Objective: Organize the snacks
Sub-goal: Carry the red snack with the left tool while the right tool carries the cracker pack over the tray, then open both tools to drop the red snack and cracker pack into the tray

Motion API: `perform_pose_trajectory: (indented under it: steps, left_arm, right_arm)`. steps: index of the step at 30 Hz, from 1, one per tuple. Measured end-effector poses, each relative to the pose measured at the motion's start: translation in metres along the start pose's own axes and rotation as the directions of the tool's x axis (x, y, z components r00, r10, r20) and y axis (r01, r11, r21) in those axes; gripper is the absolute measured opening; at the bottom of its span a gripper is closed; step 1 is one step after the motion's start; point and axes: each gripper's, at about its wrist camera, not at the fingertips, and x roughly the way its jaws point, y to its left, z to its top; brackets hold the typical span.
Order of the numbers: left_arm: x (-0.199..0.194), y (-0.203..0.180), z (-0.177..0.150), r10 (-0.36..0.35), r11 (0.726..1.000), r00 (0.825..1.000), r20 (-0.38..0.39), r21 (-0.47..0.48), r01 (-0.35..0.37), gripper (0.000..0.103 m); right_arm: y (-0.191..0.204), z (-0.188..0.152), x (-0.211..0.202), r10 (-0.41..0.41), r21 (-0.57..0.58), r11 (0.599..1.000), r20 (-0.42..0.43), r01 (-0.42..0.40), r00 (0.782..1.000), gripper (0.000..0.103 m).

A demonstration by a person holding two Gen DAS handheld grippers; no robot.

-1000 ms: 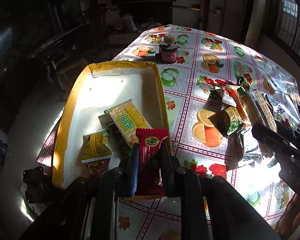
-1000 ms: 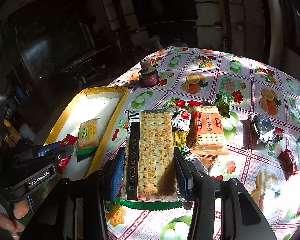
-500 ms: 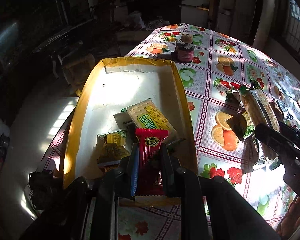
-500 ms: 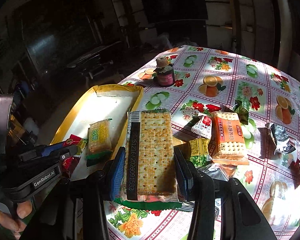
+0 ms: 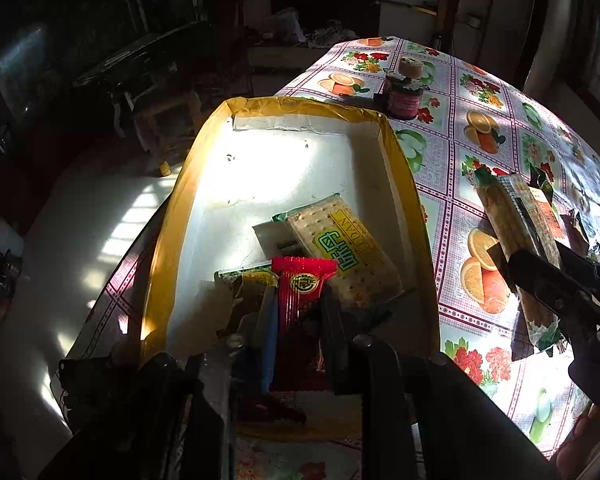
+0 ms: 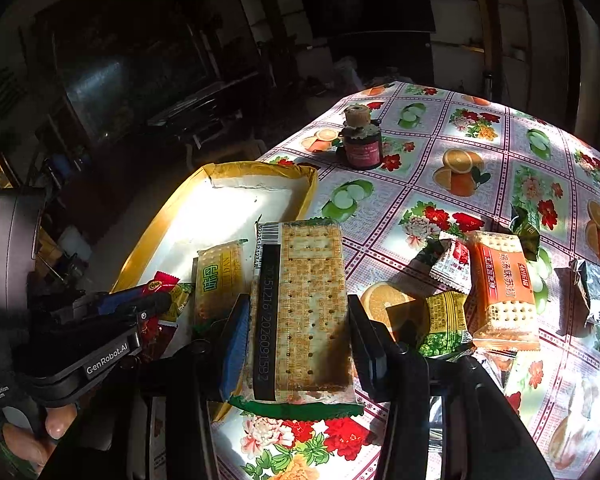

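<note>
Plainly, both sets of fingers are occupied. The left gripper (image 5: 296, 320) is closed tight on a red snack packet (image 5: 302, 308), its fingers (image 5: 269, 320) pinching the narrow packet across its width near the lower half, with the crimped top edge sticking out ahead. The packet hangs just above the near end of the yellow-rimmed tray (image 5: 168, 216), over a cracker pack with green lettering (image 5: 340, 252) and a small yellow sachet (image 5: 256, 284) already lying inside.

The right gripper (image 6: 296, 332) holds a long cracker pack (image 6: 300, 304) by its two long edges, the fingers (image 6: 236, 336) gripping it at a middling width; it sits over the tray's right rim, between the tray and the loose pile on the tabletop (image 6: 440, 168).

Both packets look light. The red one seems soft and crinkly, so a tight pinch suits it, though film wrappers can slide. The long cracker pack is likely stiff but brittle: squeezing its edges harder could snap the crackers, and a mid-length hold keeps it from tipping.

Still on the tabletop, well clear of the tray, are an orange cracker pack (image 6: 504, 288), a yellow-green sachet (image 6: 444, 320), a small white-and-red sachet (image 6: 454, 264) and a crumpled silver wrapper (image 6: 596, 296). A dark jar (image 6: 360, 140) stands beyond the tray's far end.
</note>
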Motion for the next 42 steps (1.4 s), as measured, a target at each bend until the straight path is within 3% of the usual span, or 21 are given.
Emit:
perform_pose_trajectory:
  steps: [17,31,42]
  left_arm:
    - [0.030,0.031,0.031,0.053,0.998,0.998,-0.023,-0.040,-0.054,0.019]
    - [0.060,0.031,0.042,0.036,0.999,0.996,-0.085,-0.029,-0.039,0.019]
    - [0.081,0.024,0.042,0.021,1.000,0.991,-0.133,-0.007,-0.022,0.019]
  right_arm:
    - [0.036,0.037,0.056,0.064,-0.040,0.997,-0.035,-0.065,0.997,0.050]
    - [0.049,0.071,0.133,0.075,-0.058,0.995,-0.124,-0.082,0.989,0.050]
    - [0.047,0.070,0.162,0.058,-0.075,0.994,-0.186,-0.074,0.981,0.050]
